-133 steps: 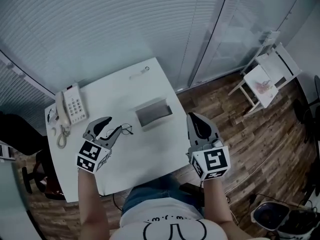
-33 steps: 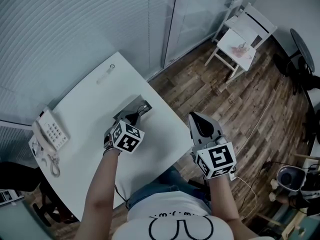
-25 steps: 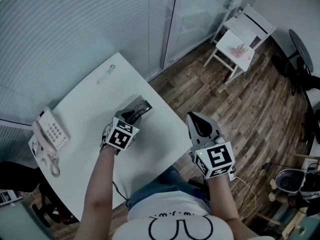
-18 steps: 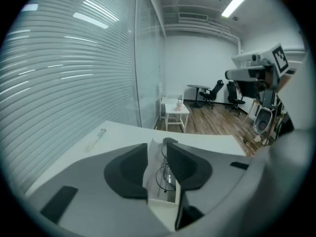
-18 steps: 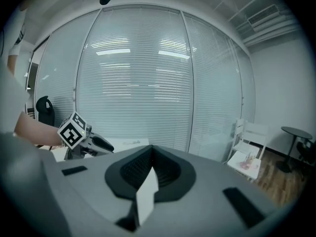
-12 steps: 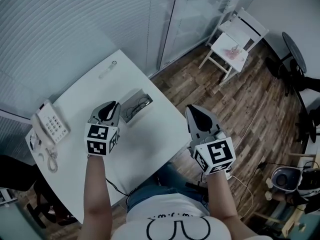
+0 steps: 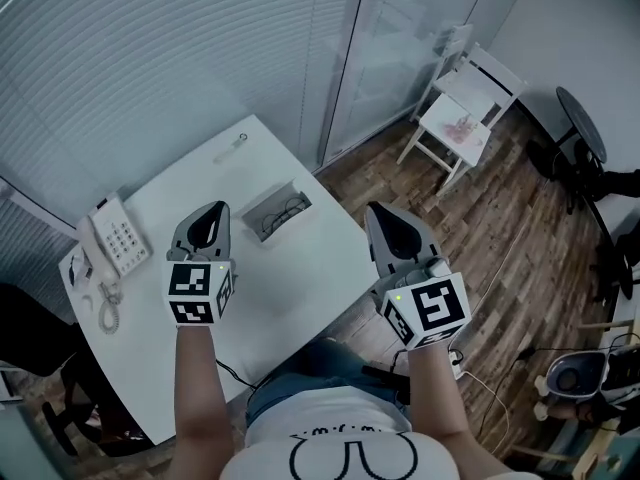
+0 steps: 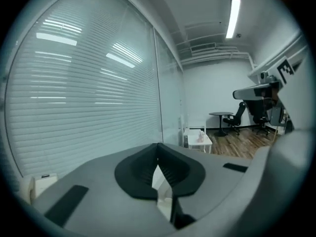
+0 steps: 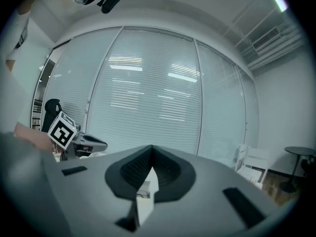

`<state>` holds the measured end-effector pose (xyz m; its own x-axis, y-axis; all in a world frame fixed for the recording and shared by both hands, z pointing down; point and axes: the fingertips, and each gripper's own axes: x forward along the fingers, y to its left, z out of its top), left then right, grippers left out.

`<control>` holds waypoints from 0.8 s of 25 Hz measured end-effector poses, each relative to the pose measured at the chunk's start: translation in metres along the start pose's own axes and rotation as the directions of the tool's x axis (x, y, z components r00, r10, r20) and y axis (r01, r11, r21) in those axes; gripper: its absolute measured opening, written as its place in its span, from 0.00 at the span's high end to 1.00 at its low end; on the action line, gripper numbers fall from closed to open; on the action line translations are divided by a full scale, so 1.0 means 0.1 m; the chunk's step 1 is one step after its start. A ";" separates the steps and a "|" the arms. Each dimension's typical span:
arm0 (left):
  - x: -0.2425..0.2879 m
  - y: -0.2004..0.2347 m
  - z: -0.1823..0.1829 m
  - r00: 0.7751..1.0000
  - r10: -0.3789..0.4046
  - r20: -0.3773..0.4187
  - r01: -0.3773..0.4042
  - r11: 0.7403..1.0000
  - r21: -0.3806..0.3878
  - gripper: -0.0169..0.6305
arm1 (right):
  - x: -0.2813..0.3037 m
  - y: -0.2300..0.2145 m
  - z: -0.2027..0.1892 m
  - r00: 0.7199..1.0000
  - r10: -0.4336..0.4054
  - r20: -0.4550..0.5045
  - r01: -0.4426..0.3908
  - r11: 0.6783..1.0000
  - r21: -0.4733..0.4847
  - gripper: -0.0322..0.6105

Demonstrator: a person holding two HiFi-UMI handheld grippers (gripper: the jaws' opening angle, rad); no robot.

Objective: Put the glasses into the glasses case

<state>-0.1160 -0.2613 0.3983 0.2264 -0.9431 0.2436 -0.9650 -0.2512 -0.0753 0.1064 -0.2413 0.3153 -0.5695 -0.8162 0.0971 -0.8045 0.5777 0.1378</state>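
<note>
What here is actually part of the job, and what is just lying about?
Part of the job:
glasses, already lying inside the case
glasses case, open on the table

Just lying about:
telephone at the table's left end
small pen-like thing at the far edge
white chair on the floor

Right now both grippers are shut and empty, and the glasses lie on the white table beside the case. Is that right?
Not quite: the head view shows the glasses inside the case, not beside it on the table. The rest stands: the left gripper, whose jaws have just been closing with nothing between them, and the right gripper are shut and empty.
</note>
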 end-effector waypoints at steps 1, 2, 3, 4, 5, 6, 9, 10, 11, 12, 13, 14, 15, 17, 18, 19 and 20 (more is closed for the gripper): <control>-0.08 0.00 0.08 1.000 0.019 0.021 -0.018 1.000 -0.002 0.95 | -0.03 0.01 0.06 1.000 0.008 0.013 -0.008 1.000 -0.005 0.93; -0.16 -0.01 0.17 0.999 0.036 0.041 -0.036 0.999 -0.003 0.95 | -0.06 0.01 0.11 1.000 0.016 0.026 -0.016 1.000 -0.008 0.93; -0.24 -0.04 0.24 0.997 0.052 0.059 -0.052 0.999 -0.002 0.95 | -0.10 0.01 0.15 0.999 0.025 0.040 -0.024 1.000 -0.012 0.93; -0.31 -0.07 0.31 0.995 0.065 0.075 -0.065 0.998 -0.001 0.95 | -0.14 0.02 0.20 0.998 0.035 0.053 -0.034 0.999 -0.018 0.93; -0.38 -0.11 0.36 0.993 0.076 0.090 -0.076 0.997 -0.001 0.95 | -0.18 0.02 0.24 0.997 0.045 0.068 -0.043 0.999 -0.024 0.93; -0.43 -0.15 0.40 0.991 0.086 0.102 -0.086 0.996 -0.004 0.95 | -0.21 0.02 0.28 0.995 0.054 0.082 -0.052 0.998 -0.030 0.93; -0.58 -0.29 0.48 0.984 0.119 0.133 -0.117 0.993 -0.022 0.95 | -0.30 0.00 0.34 0.991 0.085 0.106 -0.081 0.996 -0.036 0.93; -0.66 -0.35 0.53 0.980 0.129 0.150 -0.126 0.992 -0.029 0.95 | -0.34 0.01 0.38 0.989 0.096 0.113 -0.092 0.995 -0.038 0.94; -0.75 -0.41 0.59 0.976 0.139 0.170 -0.135 0.990 -0.036 0.95 | -0.40 0.01 0.42 0.987 0.105 0.120 -0.101 0.994 -0.042 0.94; -0.84 -0.48 0.66 0.971 0.147 0.190 -0.142 0.989 -0.039 0.95 | -0.47 0.01 0.47 0.985 0.113 0.129 -0.108 0.993 -0.046 0.94; -0.91 -0.55 0.73 0.966 0.154 0.208 -0.150 0.988 -0.038 0.95 | -0.53 0.01 0.51 0.983 0.118 0.138 -0.112 0.992 -0.048 0.94; -0.98 -0.61 0.79 0.962 0.161 0.221 -0.157 0.987 -0.035 0.95 | -0.60 0.00 0.55 0.981 0.123 0.147 -0.116 0.992 -0.050 0.94; -1.04 -0.68 0.85 0.959 0.168 0.230 -0.165 0.986 -0.030 0.95 | -0.66 -0.01 0.59 0.980 0.127 0.155 -0.120 0.991 -0.052 0.94; -1.15 -0.80 0.93 0.952 0.181 0.246 -0.181 0.983 -0.023 0.95 | -0.78 -0.02 0.63 0.976 0.137 0.169 -0.130 0.990 -0.053 0.94; -1.21 -0.85 0.96 0.949 0.188 0.254 -0.189 0.982 -0.020 0.95 | -0.83 -0.01 0.64 0.975 0.142 0.174 -0.135 0.989 -0.053 0.94; -1.27 -0.89 1.00 0.946 0.195 0.260 -0.197 0.980 -0.017 0.95 | -0.87 -0.01 0.65 0.973 0.147 0.177 -0.140 0.989 -0.051 0.94; -1.32 -0.94 1.02 0.943 0.202 0.266 -0.206 0.979 -0.014 0.95 | -0.92 -0.01 0.64 0.972 0.151 0.179 -0.145 0.988 -0.047 0.94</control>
<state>-0.0420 -0.1351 0.2743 0.0540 -0.9976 -0.0426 -0.9926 -0.0490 -0.1107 0.1487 -0.1665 0.2426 -0.7053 -0.7063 -0.0613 -0.7047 0.6891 0.1688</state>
